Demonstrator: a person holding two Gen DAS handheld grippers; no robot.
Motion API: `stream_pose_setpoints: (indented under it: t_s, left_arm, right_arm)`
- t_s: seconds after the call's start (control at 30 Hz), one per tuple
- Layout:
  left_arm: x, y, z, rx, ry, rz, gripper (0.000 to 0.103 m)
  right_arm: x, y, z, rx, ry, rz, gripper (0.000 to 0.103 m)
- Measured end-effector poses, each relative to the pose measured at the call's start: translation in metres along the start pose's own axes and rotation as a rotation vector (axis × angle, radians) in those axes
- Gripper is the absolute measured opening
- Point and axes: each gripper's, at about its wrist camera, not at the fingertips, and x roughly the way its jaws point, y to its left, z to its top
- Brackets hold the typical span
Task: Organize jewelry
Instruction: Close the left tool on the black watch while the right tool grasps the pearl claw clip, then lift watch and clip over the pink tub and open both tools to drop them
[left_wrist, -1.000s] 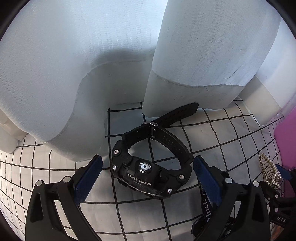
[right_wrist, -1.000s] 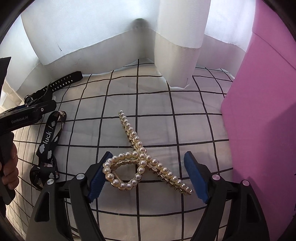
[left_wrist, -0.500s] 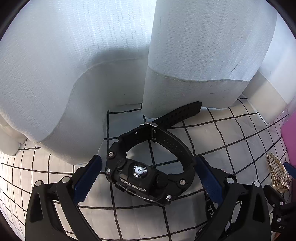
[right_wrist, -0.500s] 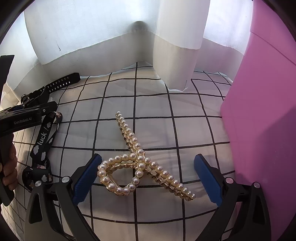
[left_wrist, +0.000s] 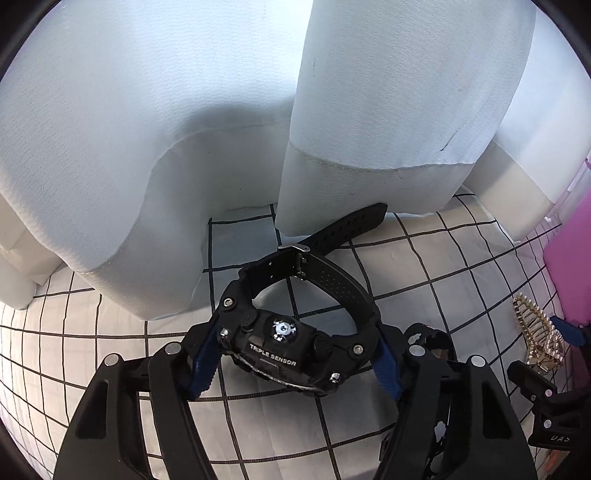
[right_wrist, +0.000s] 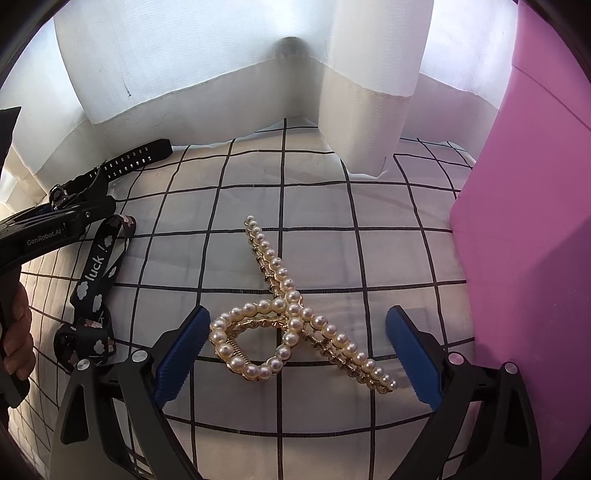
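A black wristwatch (left_wrist: 280, 343) marked "TRIPLE SENSOR" lies on the white checked cloth (left_wrist: 424, 266), its strap end running under the curtain. My left gripper (left_wrist: 293, 363) is closing around the watch case, and both blue pads touch its sides. A gold hair clip set with pearls (right_wrist: 291, 321) lies flat between the fingers of my right gripper (right_wrist: 295, 354). Those jaws are closing a little, and gaps remain between the pads and the clip. The same clip (left_wrist: 535, 332) shows at the right edge of the left wrist view.
A black strap printed "luck !" (right_wrist: 98, 273) lies left of the clip. A pink box (right_wrist: 524, 221) stands close on the right. White curtain folds (left_wrist: 147, 129) hang down to the cloth at the back. A hand (right_wrist: 16, 339) holds the left gripper's handle.
The left jaws have come in from wide apart onto the watch case, after moving forward over it. The right jaws widened, then narrowed slightly around the pearl clip.
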Motion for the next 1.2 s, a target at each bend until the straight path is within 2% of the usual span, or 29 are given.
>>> stream_pose_setpoints:
  t_s: [0.03,0.07,0.1,0.4,0.63,0.73,0.77,0.8,0.83,1.2]
  left_arm:
    - [-0.001,0.0,0.0,-0.006,0.0,-0.001,0.066]
    - [-0.002,0.001,-0.001,-0.009,-0.001,-0.001,0.066]
    - [-0.002,0.0,-0.004,-0.011,-0.002,-0.001,0.066]
    - [-0.02,0.0,-0.02,-0.02,0.004,0.002,0.066]
    - [-0.04,0.014,-0.039,-0.031,-0.009,0.006,0.066]
    - [-0.049,0.014,-0.043,-0.035,-0.014,0.009,0.066]
    - [-0.052,0.014,-0.045,-0.036,-0.017,0.009,0.066]
    - [-0.053,0.018,-0.045,-0.037,-0.018,0.008,0.066]
    - [-0.056,0.019,-0.046,-0.038,-0.019,0.007,0.066]
    - [-0.086,0.034,-0.055,-0.041,-0.048,0.001,0.066]
  right_arm:
    - [-0.003,0.0,-0.002,-0.003,-0.007,-0.001,0.084]
    - [-0.005,0.003,-0.003,-0.006,-0.014,-0.002,0.073]
    - [-0.006,0.004,-0.003,-0.007,-0.015,0.001,0.071]
    - [-0.02,-0.002,-0.011,0.025,-0.047,0.049,0.07]
    - [-0.029,0.0,-0.01,0.032,-0.05,0.085,0.07]
    - [-0.035,-0.011,-0.011,0.044,-0.049,0.109,0.065]
    - [-0.037,-0.007,-0.011,0.044,-0.053,0.116,0.058]
    - [-0.04,0.0,-0.014,0.038,-0.05,0.115,0.045]
    - [-0.04,0.002,-0.015,0.032,-0.046,0.107,0.041]
    - [-0.063,0.004,-0.029,0.045,-0.085,0.125,0.039]
